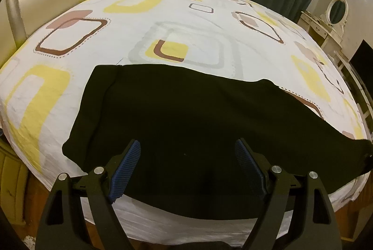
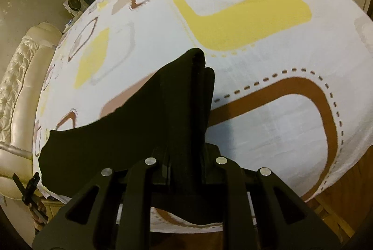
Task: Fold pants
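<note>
Black pants spread flat across the near half of a patterned bed sheet, one end trailing to 3 o'clock in the left wrist view. Left gripper poised above the cloth at 6 o'clock, jaws wide, pinching nothing. Right gripper clamped tight on a bunched pants end, fabric lifted off the sheet, draping toward 8 o'clock. No containers visible.

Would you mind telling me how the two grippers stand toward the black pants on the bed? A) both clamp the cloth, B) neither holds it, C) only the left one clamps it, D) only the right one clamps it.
D: the right gripper is closed on a raised bunch of the black pants, while the left gripper hangs open above the cloth.
</note>
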A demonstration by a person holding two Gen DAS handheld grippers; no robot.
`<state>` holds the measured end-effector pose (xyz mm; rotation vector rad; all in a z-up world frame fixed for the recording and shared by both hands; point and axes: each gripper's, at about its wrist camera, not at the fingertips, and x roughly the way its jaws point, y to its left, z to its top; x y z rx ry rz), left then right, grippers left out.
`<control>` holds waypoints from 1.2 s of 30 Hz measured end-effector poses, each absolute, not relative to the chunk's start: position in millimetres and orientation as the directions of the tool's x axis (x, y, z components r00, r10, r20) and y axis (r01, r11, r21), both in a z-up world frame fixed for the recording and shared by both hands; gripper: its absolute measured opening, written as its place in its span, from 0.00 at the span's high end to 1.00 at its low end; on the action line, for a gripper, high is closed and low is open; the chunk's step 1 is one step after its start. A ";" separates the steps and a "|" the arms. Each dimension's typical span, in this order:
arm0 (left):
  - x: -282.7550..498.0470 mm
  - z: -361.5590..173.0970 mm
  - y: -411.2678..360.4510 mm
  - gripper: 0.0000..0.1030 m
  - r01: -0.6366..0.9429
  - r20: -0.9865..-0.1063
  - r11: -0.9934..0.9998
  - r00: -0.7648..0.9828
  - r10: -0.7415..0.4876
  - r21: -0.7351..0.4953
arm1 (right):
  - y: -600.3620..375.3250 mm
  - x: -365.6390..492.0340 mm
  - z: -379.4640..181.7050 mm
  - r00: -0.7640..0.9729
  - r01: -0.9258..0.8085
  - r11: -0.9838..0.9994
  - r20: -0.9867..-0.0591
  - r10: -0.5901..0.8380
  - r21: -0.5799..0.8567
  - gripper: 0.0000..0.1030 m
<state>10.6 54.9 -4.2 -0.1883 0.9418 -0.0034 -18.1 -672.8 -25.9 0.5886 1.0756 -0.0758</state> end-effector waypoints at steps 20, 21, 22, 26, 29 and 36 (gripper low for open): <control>-0.3 13.1 57.0 0.20 -0.070 -0.766 0.983 0.637 -0.086 -0.169 | -479.6 9.6 151.6 0.613 -0.034 0.864 -0.672 0.416 0.503 0.85; -0.8 13.6 57.0 0.20 -0.069 -0.764 0.983 0.639 -0.088 -0.171 | -464.9 12.6 154.0 0.607 -0.051 0.871 -0.677 0.416 0.489 0.85; -0.5 13.6 57.5 0.20 -0.067 -0.762 0.982 0.641 -0.093 -0.176 | -444.1 17.0 155.1 0.597 -0.073 0.884 -0.690 0.409 0.461 0.85; 0.5 12.8 60.5 0.20 -0.086 -0.762 0.979 0.642 -0.087 -0.184 | -377.6 32.3 142.6 0.557 -0.125 0.924 -0.745 0.366 0.361 0.85; -0.6 15.3 62.4 0.20 -0.094 -0.753 0.977 0.653 -0.086 -0.193 | -333.1 42.8 119.3 0.521 -0.159 0.939 -0.782 0.343 0.306 0.85; 0.2 14.3 65.4 0.20 -0.105 -0.750 0.976 0.658 -0.074 -0.188 | -250.8 59.4 38.3 0.408 -0.199 0.959 -0.873 0.269 0.203 0.85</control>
